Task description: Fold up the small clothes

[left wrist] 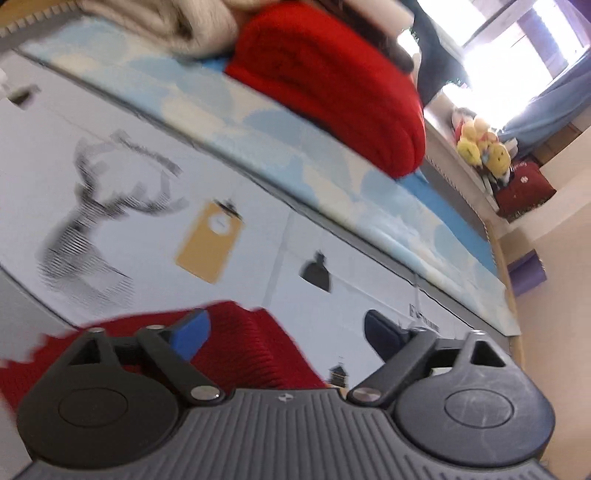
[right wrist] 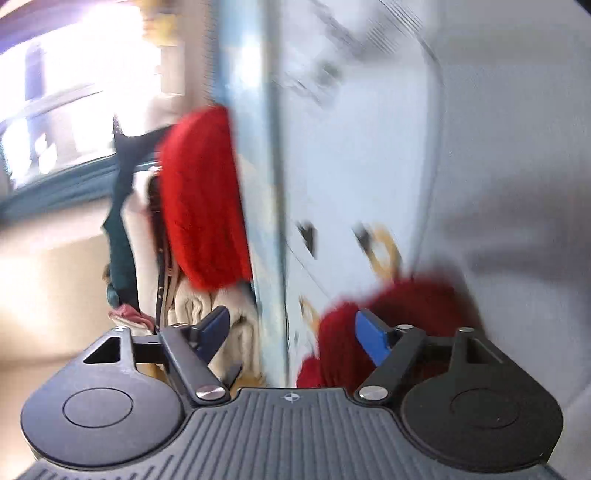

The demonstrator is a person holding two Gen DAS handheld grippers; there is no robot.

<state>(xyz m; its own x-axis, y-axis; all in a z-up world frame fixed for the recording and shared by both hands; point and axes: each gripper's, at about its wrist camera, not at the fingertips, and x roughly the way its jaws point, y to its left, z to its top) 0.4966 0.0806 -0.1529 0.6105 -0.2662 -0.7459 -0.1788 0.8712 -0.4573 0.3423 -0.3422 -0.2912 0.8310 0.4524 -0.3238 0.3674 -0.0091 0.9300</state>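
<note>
A red knit garment lies on the white printed cover, just under and behind the blue left finger of my left gripper. Those jaws stand wide apart, pressing on nothing. In the right wrist view, tilted sideways and blurred, a red knit garment sits behind the blue right finger of my right gripper. That gripper is also open, with no cloth pinched. Further back, a folded red knit piece rests on a cloud-patterned blue mat.
Cream clothes are piled beside the folded red piece, and a dark teal garment hangs behind. Yellow plush toys and a red bag sit on a ledge by the bright window. The cover carries a deer print.
</note>
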